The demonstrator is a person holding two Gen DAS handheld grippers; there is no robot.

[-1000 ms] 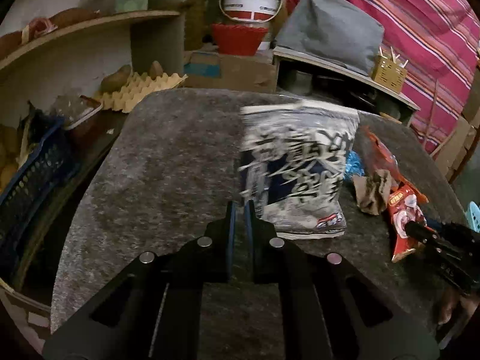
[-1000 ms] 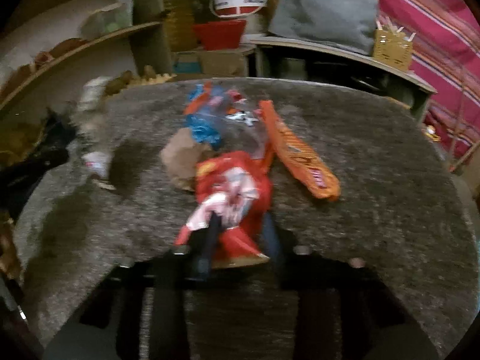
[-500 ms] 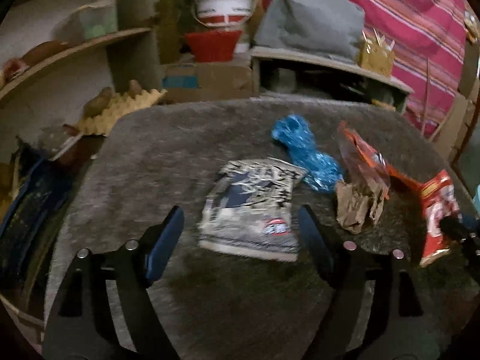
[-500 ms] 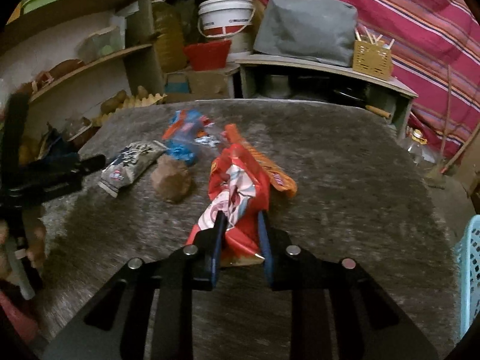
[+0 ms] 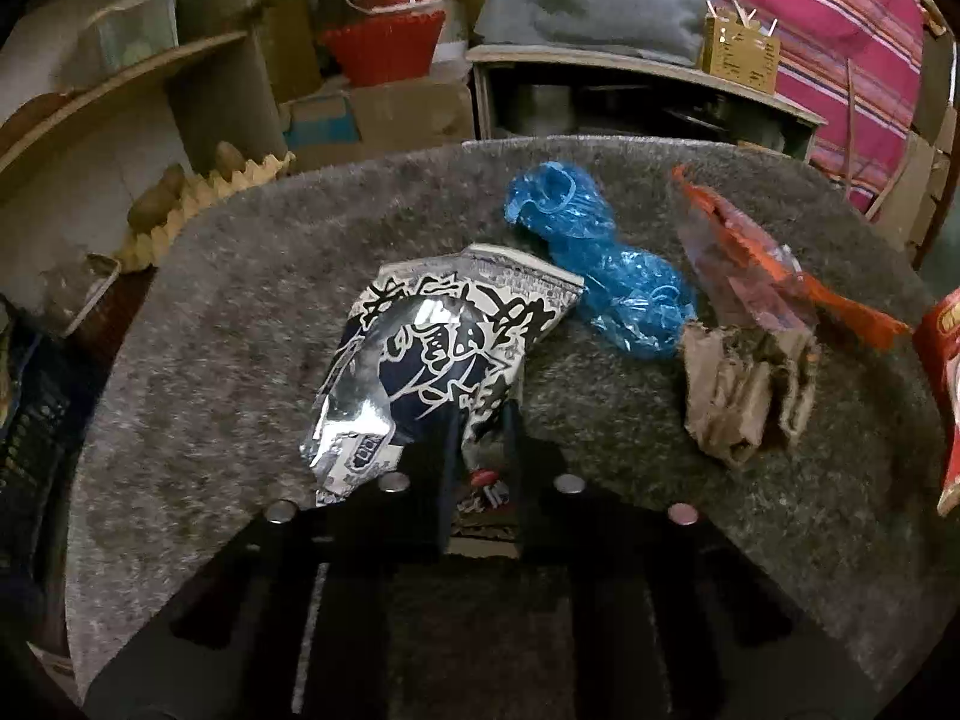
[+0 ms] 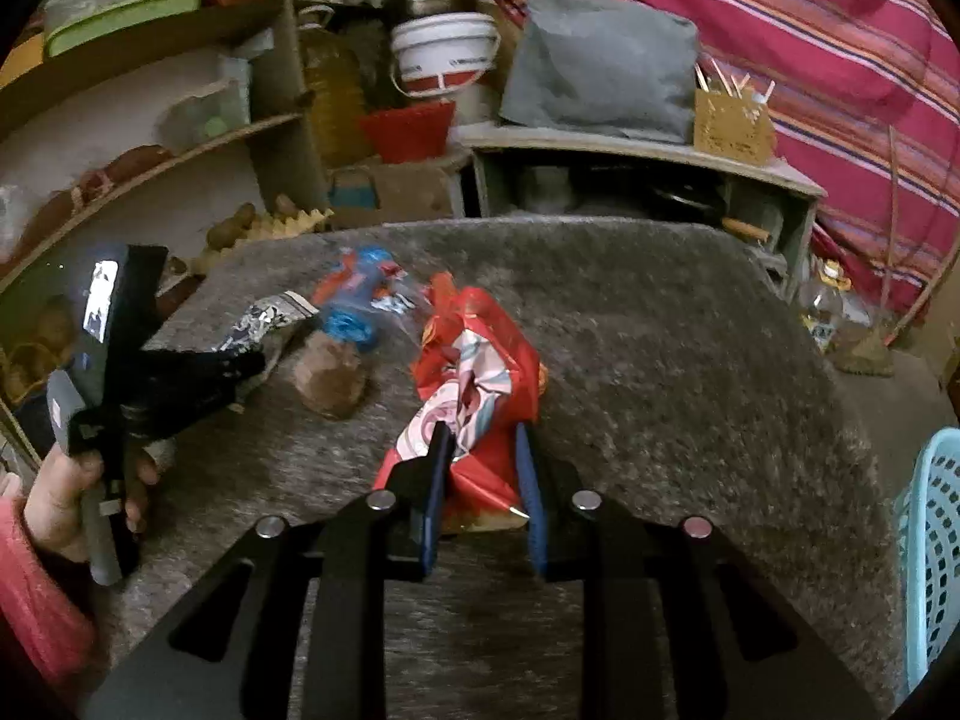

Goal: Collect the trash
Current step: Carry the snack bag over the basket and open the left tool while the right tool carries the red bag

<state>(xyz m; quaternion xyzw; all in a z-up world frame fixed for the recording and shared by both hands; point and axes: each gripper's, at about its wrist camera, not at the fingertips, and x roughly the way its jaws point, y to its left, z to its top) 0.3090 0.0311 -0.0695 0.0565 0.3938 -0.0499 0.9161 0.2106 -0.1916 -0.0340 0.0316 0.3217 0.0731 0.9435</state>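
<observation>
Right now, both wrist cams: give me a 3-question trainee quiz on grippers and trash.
1. True or false: the left gripper is shut on the black-and-white snack bag.
2. What does the right gripper hold? A) blue plastic bag B) red snack bag C) crumpled brown paper
3. Fill in: the blue plastic bag lies on the grey ____.

Key: 1 true. 2 B, the red snack bag. 3 felt tabletop; the crumpled brown paper lies beside it.

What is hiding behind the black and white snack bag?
Right behind the black and white snack bag lies a crumpled blue plastic bag, resting on the grey table. The snack bag's top corner covers a little of it, so that part cannot be seen.
</observation>
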